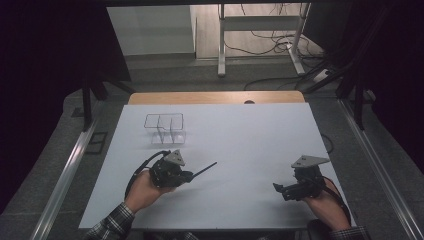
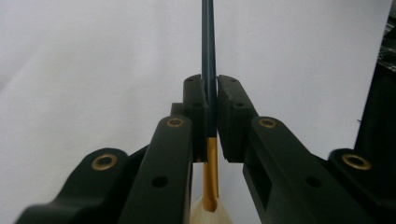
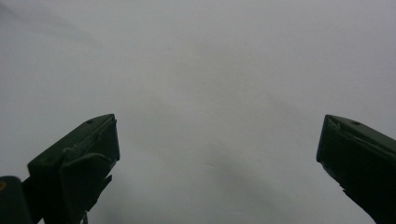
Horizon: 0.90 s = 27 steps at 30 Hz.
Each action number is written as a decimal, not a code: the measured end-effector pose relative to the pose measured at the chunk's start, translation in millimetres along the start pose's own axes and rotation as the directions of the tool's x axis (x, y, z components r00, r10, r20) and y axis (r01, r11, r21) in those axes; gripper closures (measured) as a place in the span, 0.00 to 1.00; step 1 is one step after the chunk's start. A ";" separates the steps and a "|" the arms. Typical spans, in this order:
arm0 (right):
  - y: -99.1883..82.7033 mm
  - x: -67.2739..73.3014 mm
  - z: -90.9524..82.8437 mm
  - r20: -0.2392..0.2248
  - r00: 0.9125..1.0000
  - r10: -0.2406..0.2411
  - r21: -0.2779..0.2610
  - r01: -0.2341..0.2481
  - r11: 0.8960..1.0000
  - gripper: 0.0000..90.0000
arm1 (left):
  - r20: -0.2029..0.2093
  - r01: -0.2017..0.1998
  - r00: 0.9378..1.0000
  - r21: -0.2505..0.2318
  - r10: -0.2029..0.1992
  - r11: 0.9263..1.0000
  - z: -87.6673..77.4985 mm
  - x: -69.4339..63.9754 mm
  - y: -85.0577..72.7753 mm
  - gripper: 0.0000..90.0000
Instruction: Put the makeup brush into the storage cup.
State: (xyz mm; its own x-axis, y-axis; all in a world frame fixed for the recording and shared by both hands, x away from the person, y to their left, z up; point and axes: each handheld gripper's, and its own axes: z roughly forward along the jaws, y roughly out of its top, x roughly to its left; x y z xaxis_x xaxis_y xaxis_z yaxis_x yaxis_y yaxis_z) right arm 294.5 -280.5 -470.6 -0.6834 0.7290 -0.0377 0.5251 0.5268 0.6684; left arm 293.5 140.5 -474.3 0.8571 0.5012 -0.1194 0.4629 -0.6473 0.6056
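The thing in play is a thin dark stick, prob a paintbrush (image 1: 205, 170), w/ a dark handle and a gold metal band near its pale lower end. In the left gripper view it runs straight up between the jaw pads, which are clamped tight on the dark handle just above the gold bit. From the high view the handle pokes out to the right and a bit away from the person, slightly above the white table (image 1: 250, 145), roughly left of centre. The left gripper (image 1: 190, 174) is held in the person's left hand (image 1: 145, 192), plaid sleeve showing at the bottom edge, cable looping round the back. Just beyond it, toward the far side of the table, sits a clear divided container (image 1: 166, 128), apart from the brush and hard to make out bc it's see-through. The right gripper (image 1: 279, 189) is well apart on the right side of the table in the right hand (image 1: 325, 202), jaws spread wide w/ nothing between them, just bare white table in its own view.
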 end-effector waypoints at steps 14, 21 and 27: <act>21.6 28.1 13.7 -0.080 0.991 -0.103 -0.021 0.102 0.995 0.00 | 0.043 -0.026 0.999 0.017 0.025 1.000 6.2 -10.5 2.4 0.92; 34.0 44.8 25.3 -0.118 0.984 -0.135 -0.010 0.135 0.991 0.00 | 0.062 -0.050 0.997 0.026 0.048 0.998 12.6 -14.8 8.8 0.92; 42.3 56.2 31.9 -0.136 0.978 -0.157 -0.007 0.158 0.987 0.00 | 0.075 -0.074 0.995 0.033 0.071 0.997 15.3 -16.7 14.1 0.92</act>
State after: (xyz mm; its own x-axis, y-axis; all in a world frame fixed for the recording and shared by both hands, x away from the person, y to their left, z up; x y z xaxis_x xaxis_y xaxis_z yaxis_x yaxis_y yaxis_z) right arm 294.5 -203.3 -468.2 -0.8202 0.5706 -0.0410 0.4068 0.6321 0.6595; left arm 289.2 114.2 -475.8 0.9023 0.4095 -0.1347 0.4058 -0.7014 0.5860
